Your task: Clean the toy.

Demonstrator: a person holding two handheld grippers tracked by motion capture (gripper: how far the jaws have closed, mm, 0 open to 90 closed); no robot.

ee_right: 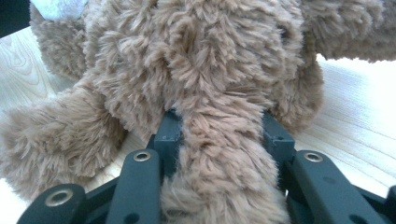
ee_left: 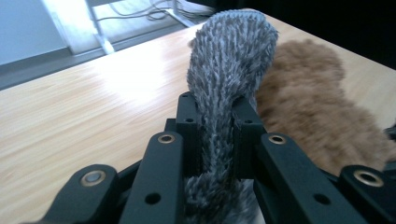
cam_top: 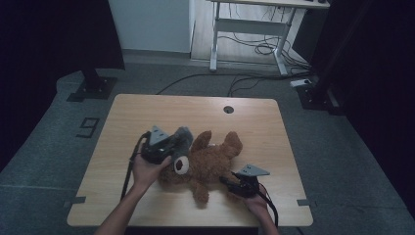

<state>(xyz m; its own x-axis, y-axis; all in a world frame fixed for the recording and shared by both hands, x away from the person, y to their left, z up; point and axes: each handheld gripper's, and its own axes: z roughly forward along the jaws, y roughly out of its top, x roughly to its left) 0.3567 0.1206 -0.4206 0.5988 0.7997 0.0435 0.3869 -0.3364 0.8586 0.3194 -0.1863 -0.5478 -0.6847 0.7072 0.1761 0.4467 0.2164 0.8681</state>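
Observation:
A brown plush teddy bear (cam_top: 208, 161) lies on the wooden table (cam_top: 122, 127), its pale muzzle (cam_top: 181, 165) toward my left hand. My left gripper (cam_top: 175, 142) is by the bear's head, shut on a grey fuzzy knitted cloth (cam_top: 182, 135). In the left gripper view the cloth (ee_left: 229, 60) stands up between the jaws of that gripper (ee_left: 217, 116), with brown fur (ee_left: 308, 102) behind it. My right gripper (cam_top: 225, 181) is at the bear's near right side. In the right gripper view that gripper (ee_right: 219, 126) is shut on a furry limb (ee_right: 219, 158) below the bear's body (ee_right: 201, 56).
A round cable hole (cam_top: 228, 109) sits near the table's far edge. Beyond the table stand a white desk frame (cam_top: 254, 27) with floor cables (cam_top: 264, 49), and black stand bases at left (cam_top: 93, 89) and right (cam_top: 315, 95).

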